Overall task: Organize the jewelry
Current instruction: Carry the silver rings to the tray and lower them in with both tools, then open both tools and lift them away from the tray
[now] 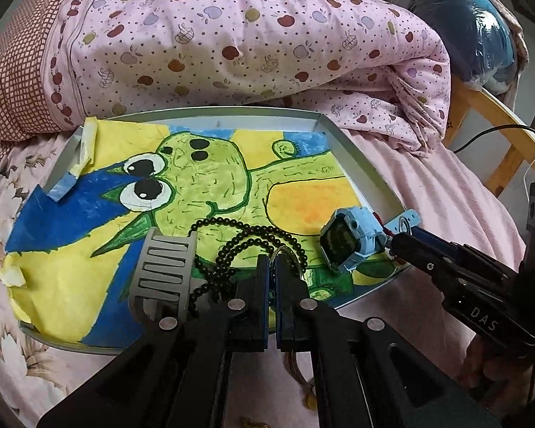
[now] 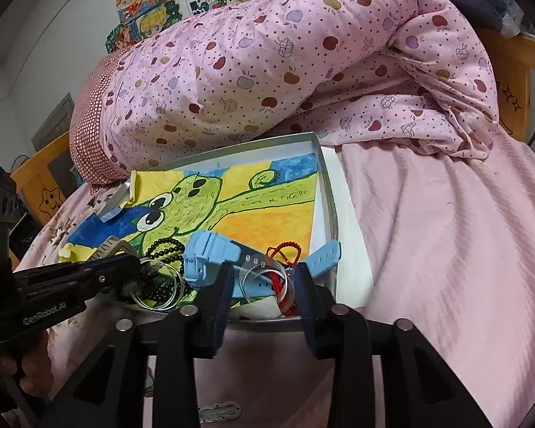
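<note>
Clear bangle [image 2: 176,287]: thin, rigid, transparent ring; sits at the lower left of the right wrist view, over the near edge of the tray [image 1: 353,149]. Clenched edge-on in the left tool [image 1: 273,264], jaws all but shut on the rim.

Second clear bangle [image 2: 244,278]: same make; lies at lower centre between the fingers of the right tool [image 2: 264,269]. Jaws parted, pads just beside the ring, no pressing visible; judged released.

Red cord bracelet [image 2: 278,281]: braided, limp; threads through the second bangle.

Blue watch [image 1: 346,242]: moulded plastic, square case, ribbed strap; rests at the lower right of the tray, one strap end over the rim.

Black bead strand [image 1: 239,246]: small round glossy beads in loose loops; lies at lower centre, just beyond the left tool.

Grey strap [image 1: 164,267]: slotted, rubbery; lies just left of the beads.

Progress, as a judgement: early. All pieces heaped together along the near edge of the tray, some overlapping; no separate places or rows visible. Remains to lift apart, untangle the cord from the ring, and lay out singly.

Tray: shallow, silver, thin-walled; lined with a crayon drawing [image 1: 303,196] on curling paper. Stands on a bed [image 2: 428,249] with a ribbed pink sheet; quilt [image 1: 232,35] with apple print bunched across the top of the frame.
</note>
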Motion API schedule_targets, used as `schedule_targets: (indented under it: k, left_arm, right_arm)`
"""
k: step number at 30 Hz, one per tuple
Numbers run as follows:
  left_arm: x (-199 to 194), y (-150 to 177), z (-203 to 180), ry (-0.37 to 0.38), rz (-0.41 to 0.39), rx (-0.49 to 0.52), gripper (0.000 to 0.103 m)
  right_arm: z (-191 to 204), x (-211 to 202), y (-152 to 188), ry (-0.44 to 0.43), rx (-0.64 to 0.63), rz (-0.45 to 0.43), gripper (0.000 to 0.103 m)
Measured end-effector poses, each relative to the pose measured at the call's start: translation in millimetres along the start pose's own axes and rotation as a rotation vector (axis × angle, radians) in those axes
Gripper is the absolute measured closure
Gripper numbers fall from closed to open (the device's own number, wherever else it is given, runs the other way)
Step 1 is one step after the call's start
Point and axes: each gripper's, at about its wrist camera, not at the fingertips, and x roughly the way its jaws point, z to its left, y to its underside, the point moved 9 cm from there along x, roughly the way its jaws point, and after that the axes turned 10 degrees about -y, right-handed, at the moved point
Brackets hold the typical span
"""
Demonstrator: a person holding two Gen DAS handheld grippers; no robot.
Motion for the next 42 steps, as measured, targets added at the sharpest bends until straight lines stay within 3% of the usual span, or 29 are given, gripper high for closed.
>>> schedule_targets:
  k: [1, 3, 5, 7, 8, 10, 11, 13, 18, 20, 30, 36, 42]
  left_arm:
    - [-2, -1, 1, -0.002, -0.003, -0.002, 0.097]
    - [-7, -4, 3, 0.003, -0.013, -0.018, 0.069]
    - [-16, -8, 8, 0.011, -0.043, -0.057, 0.054]
    - [-24, -13, 13, 0.013, -0.064, -0.084, 0.054]
    - [-29, -15, 15, 0.007, -0.068, -0.090, 0.053]
    - [-40, -20, 20, -0.005, -0.088, -0.102, 0.045]
    - [-46, -22, 22, -0.007, -0.101, -0.107, 0.037]
    - [-63, -26, 27, -0.013, -0.145, -0.126, 0.031]
    - [-97, -28, 37, -0.048, -0.206, -0.148, 0.008]
    - [-114, -26, 42, -0.055, -0.242, -0.163, 0.004]
    - [-172, -8, 49, -0.058, -0.315, -0.142, 0.002]
    - [-196, 15, 55, -0.058, -0.331, -0.119, 0.002]
    - [-207, 44, 65, -0.046, -0.310, -0.098, 0.002]
  right_arm:
    - [0, -2, -2, 0.003, -0.003, -0.005, 0.062]
    - [1, -5, -5, 0.008, -0.008, -0.012, 0.061]
    - [2, -10, -9, 0.015, -0.017, -0.024, 0.061]
    - [4, -17, -13, 0.022, -0.023, -0.041, 0.059]
    - [6, -21, -16, 0.024, -0.026, -0.051, 0.048]
    - [11, -33, -23, 0.029, -0.036, -0.090, 0.036]
    - [14, -41, -26, 0.030, -0.044, -0.109, 0.034]
    - [20, -51, -31, 0.033, -0.056, -0.130, 0.032]
    - [41, -84, -41, 0.009, -0.087, -0.210, 0.011]
    - [50, -98, -42, 0.006, -0.106, -0.238, 0.001]
    - [92, -162, -22, 0.028, -0.179, -0.313, 0.000]
    - [110, -182, -2, 0.050, -0.190, -0.288, 0.000]
    - [116, -192, 26, 0.068, -0.156, -0.207, 0.000]
